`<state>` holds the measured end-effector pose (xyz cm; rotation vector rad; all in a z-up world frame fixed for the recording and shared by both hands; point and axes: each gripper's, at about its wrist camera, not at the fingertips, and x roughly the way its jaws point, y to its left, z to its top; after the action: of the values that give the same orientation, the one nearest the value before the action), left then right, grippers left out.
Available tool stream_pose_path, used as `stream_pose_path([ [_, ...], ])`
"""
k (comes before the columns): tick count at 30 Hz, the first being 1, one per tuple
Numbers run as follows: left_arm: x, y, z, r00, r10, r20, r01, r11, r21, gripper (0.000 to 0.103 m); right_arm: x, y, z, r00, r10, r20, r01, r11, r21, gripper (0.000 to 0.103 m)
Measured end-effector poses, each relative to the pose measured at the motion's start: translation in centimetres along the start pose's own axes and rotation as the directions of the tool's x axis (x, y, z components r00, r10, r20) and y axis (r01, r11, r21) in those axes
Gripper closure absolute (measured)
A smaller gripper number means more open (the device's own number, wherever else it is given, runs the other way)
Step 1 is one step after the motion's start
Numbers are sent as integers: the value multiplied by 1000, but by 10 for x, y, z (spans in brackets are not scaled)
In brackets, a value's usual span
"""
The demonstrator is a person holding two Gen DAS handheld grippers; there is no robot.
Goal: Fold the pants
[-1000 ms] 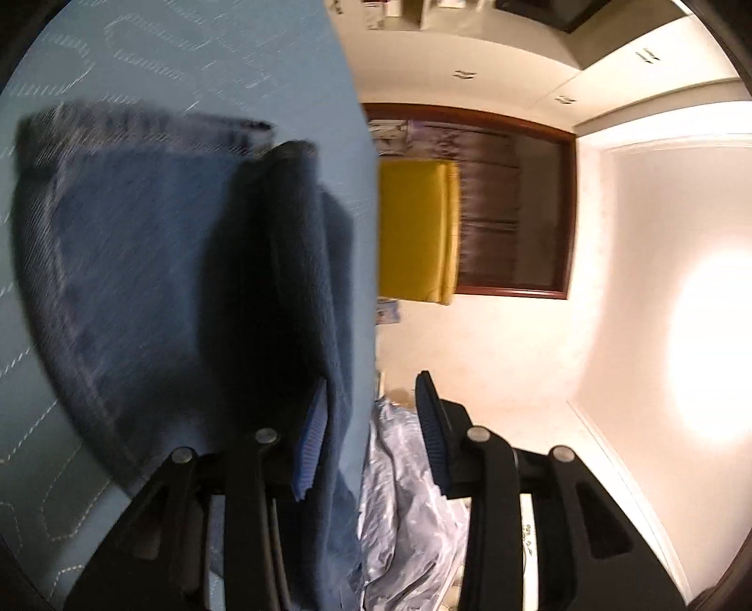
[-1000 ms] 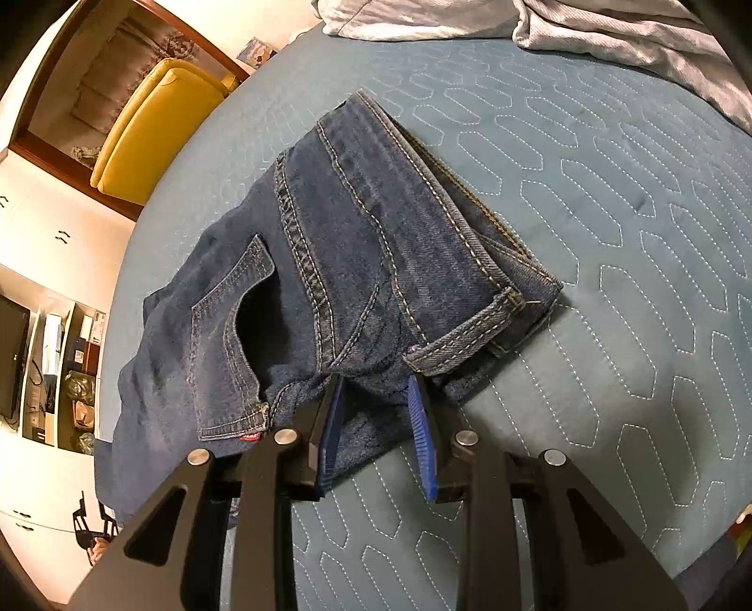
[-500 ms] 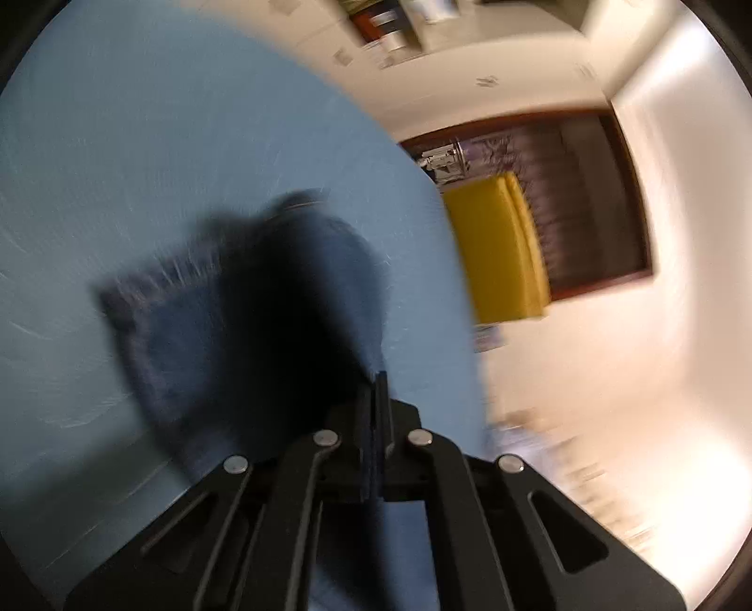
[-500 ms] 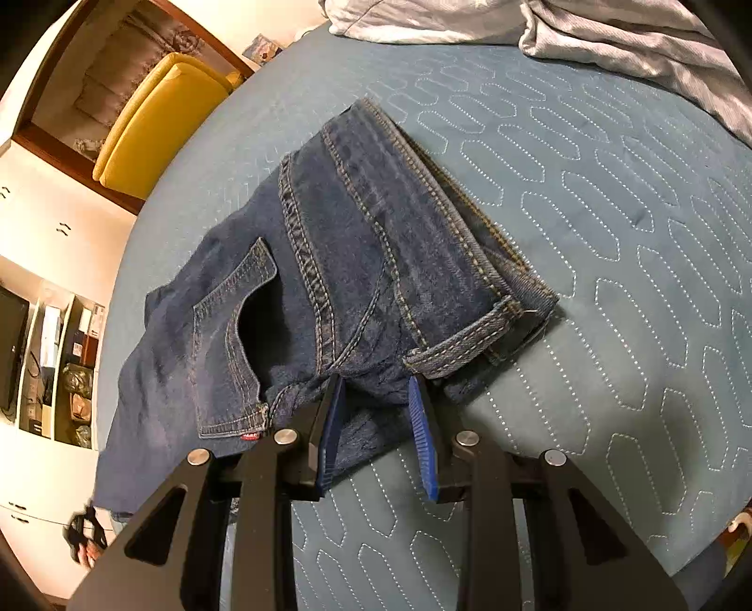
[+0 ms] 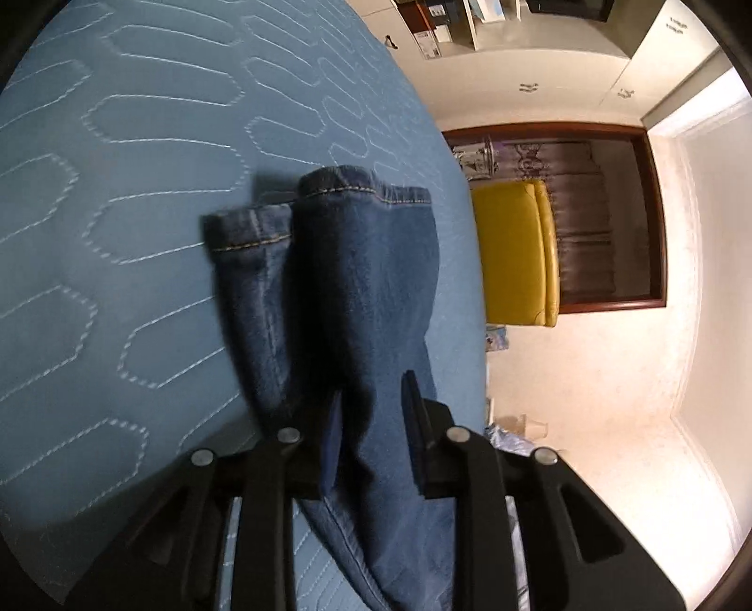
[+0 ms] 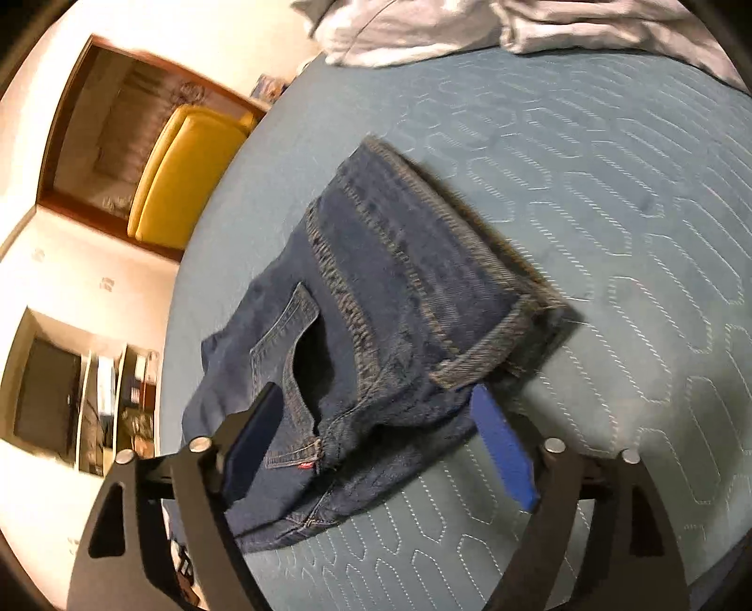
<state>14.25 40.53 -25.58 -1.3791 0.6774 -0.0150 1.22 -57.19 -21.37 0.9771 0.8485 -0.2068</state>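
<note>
Blue jeans (image 6: 399, 291) lie folded in a thick bundle on the teal quilted bed cover (image 6: 611, 188), back pocket and red tab facing up. My right gripper (image 6: 376, 446) is wide open, one finger on each side of the bundle's near edge. In the left wrist view the leg ends of the jeans (image 5: 366, 282) stretch away over the cover (image 5: 117, 235), both hems visible at the far end. My left gripper (image 5: 373, 423) has its jaws apart with a strip of denim running loosely between them and on below the gripper.
A yellow armchair (image 5: 512, 254) stands in front of a dark wood-framed opening beyond the bed's edge. Crumpled pale bedding (image 6: 470, 28) lies at the far end of the bed. Shelves and a dark screen (image 6: 51, 399) are off the bed's left side.
The left gripper, shut half a second ago, now has its jaws apart around the denim. The right gripper has opened from a narrow gap to wide, and its view has shifted.
</note>
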Motion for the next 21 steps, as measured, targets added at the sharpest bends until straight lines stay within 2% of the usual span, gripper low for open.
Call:
stream_pose_path([
  [3,-1,6,2,1000,-1,-3,1,1000,1,79,-3,-12,-1,1000,2,19,-3,998,55,22],
  [5,-4,11,-2,1000,-8,-5,8,1000,-3,79,-4,-23,2,999,41,28,-44,992,117,23],
  [7,-5,16,1,1000,-2,-9,2,1000,-1,79,-2,-24,3,998,54,28,-57,990,131,26],
  [15,-8,5,-13,1000,11,-7,-11,1000,10,79,1,-23,16,996,-31,80,19,989,150,31],
  [18,-7,3,-14,1000,11,-11,-11,1000,21,81,9,-14,23,994,-83,70,76,993,89,43],
  [20,-5,4,-12,1000,14,-15,-14,1000,26,84,16,-15,26,991,-123,55,118,989,92,67],
  [21,-4,5,-11,1000,10,-16,-10,1000,25,85,18,-14,27,989,-141,51,137,987,85,71],
])
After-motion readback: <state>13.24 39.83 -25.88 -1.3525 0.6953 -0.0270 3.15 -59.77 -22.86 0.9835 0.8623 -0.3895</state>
